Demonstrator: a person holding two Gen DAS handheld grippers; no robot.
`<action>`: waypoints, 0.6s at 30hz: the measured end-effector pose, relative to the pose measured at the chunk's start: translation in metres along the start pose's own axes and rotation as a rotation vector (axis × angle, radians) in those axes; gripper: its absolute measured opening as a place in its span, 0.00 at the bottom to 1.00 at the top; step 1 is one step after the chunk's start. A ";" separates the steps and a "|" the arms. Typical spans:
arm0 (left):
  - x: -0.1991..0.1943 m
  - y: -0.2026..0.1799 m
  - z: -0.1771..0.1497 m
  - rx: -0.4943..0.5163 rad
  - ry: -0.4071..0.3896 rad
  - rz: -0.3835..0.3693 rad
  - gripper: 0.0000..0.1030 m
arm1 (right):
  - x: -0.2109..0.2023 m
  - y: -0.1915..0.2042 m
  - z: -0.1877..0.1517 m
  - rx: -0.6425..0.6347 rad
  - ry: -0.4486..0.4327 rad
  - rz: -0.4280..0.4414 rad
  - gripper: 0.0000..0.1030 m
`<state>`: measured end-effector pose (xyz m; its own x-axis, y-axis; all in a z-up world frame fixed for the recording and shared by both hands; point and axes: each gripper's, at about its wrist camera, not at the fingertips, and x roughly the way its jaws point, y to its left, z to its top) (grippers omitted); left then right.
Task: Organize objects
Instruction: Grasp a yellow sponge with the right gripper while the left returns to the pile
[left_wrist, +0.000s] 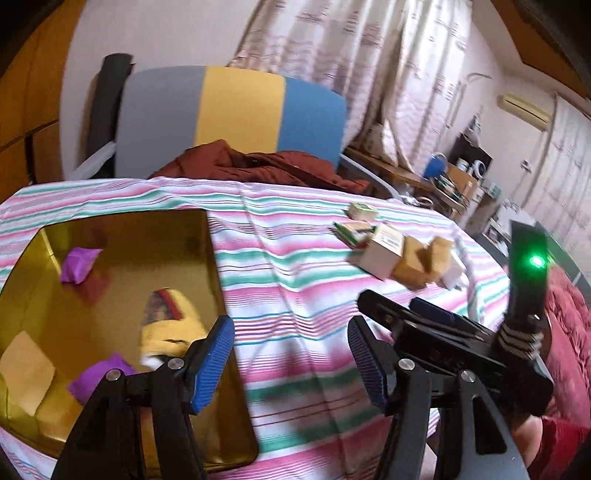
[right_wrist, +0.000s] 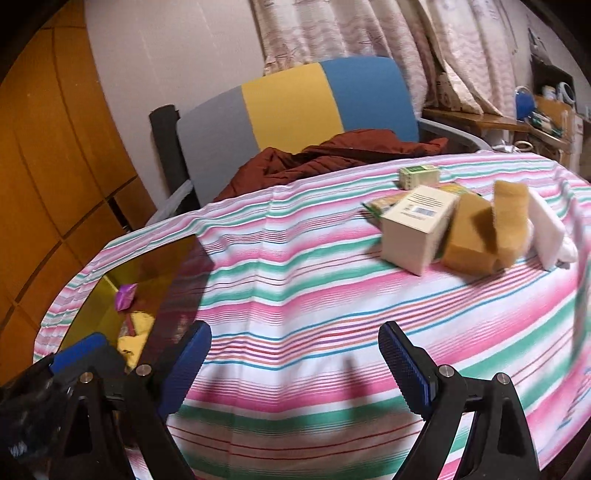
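A pile of loose objects lies on the striped tablecloth (right_wrist: 295, 266): a white box (right_wrist: 417, 229) (left_wrist: 382, 254), tan sponges (right_wrist: 480, 236) (left_wrist: 424, 266), a white pad (right_wrist: 546, 229) and small green boxes (right_wrist: 419, 175) (left_wrist: 364, 212). At the left, a gold tray (left_wrist: 122, 236) (right_wrist: 107, 295) holds two purple packets (left_wrist: 77, 264) (left_wrist: 103, 376), a yellow packet (left_wrist: 170, 332) and a beige card (left_wrist: 26, 362). My left gripper (left_wrist: 291, 363) hangs open over the tray's right edge, with nothing between its fingers. My right gripper (right_wrist: 297, 365) (left_wrist: 399, 306) stands open above bare cloth, short of the pile.
A chair (left_wrist: 236, 107) with a grey, yellow and blue back stands behind the table, a red-brown jacket (left_wrist: 258, 162) heaped on it. Curtains and a cluttered wooden shelf (left_wrist: 443, 177) lie to the right, and a wooden door (right_wrist: 44, 147) to the left. Red bedding (left_wrist: 569, 317) borders the table's right side.
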<state>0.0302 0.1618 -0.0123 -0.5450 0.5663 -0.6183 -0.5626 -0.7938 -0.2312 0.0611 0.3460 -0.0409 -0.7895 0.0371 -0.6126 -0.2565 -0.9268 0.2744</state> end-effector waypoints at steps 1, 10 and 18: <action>0.002 -0.006 -0.001 0.015 0.006 -0.008 0.63 | 0.001 -0.004 0.000 0.007 0.001 -0.007 0.90; 0.019 -0.031 -0.009 0.053 0.064 -0.057 0.63 | -0.004 -0.054 -0.002 0.015 0.013 -0.106 0.90; 0.035 -0.047 -0.016 0.072 0.113 -0.086 0.63 | -0.016 -0.120 0.000 0.100 -0.009 -0.240 0.90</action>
<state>0.0473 0.2156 -0.0349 -0.4214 0.6000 -0.6800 -0.6494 -0.7230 -0.2355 0.1046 0.4567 -0.0647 -0.7045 0.2549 -0.6624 -0.4902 -0.8496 0.1944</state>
